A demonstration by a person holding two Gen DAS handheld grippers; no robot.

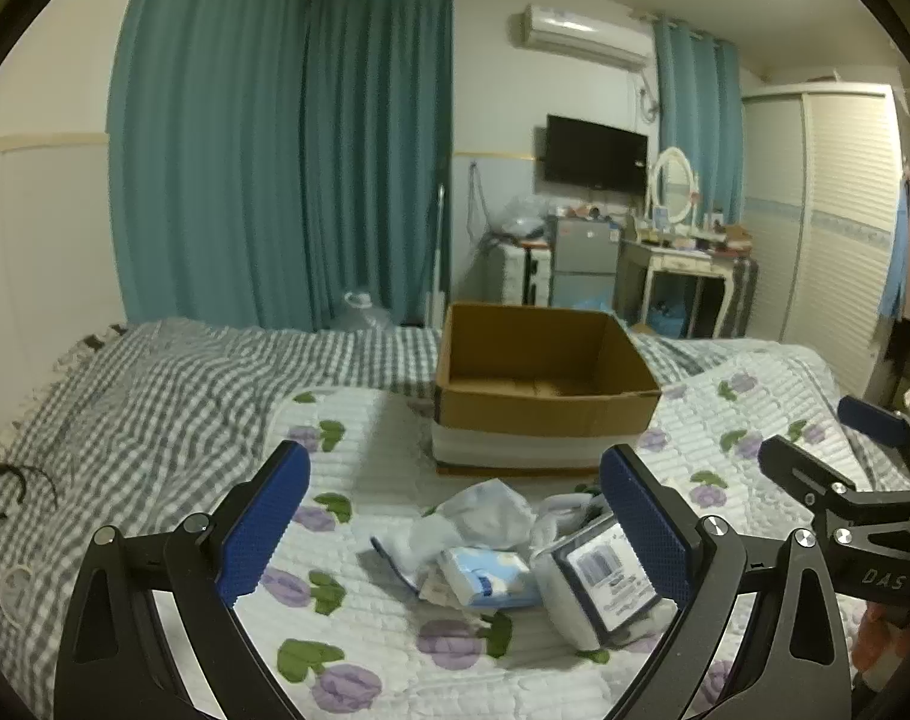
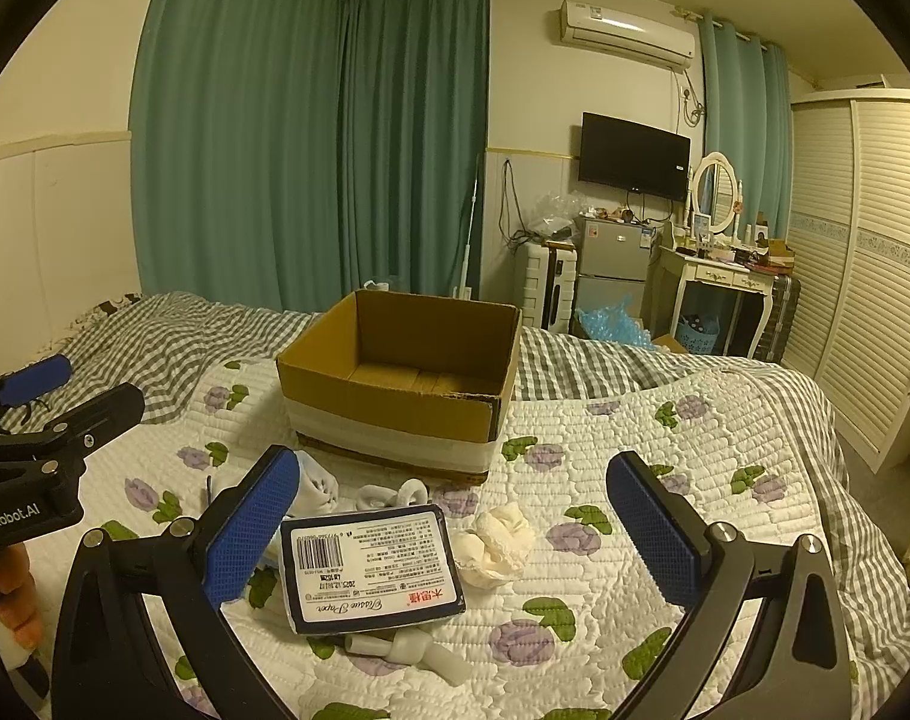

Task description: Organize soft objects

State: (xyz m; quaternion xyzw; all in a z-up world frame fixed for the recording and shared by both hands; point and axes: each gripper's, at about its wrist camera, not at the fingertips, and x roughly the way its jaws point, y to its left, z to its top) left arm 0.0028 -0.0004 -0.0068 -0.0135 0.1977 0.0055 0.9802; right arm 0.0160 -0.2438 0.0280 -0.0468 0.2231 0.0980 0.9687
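Nothing sorted yet, we judge: cardboard box [image 2: 407, 372] on the bed [image 2: 724, 480] sits empty. Tissue pack [image 2: 368, 567], cream cloth [image 2: 499, 543] and small tissue packet [image 1: 490, 576] lie before it. Our left gripper [image 1: 455, 531] and right gripper [image 2: 455, 531] gape wide, holding nothing.

The left gripper [image 1: 455, 531] and the right gripper [image 2: 455, 531] share one build: black angular frames, silver round screws at the joints, blue dimpled finger pads [image 1: 263, 525]. White lettering marks the bodies ("DAS" on one, "GenRobot.AI" on the other).
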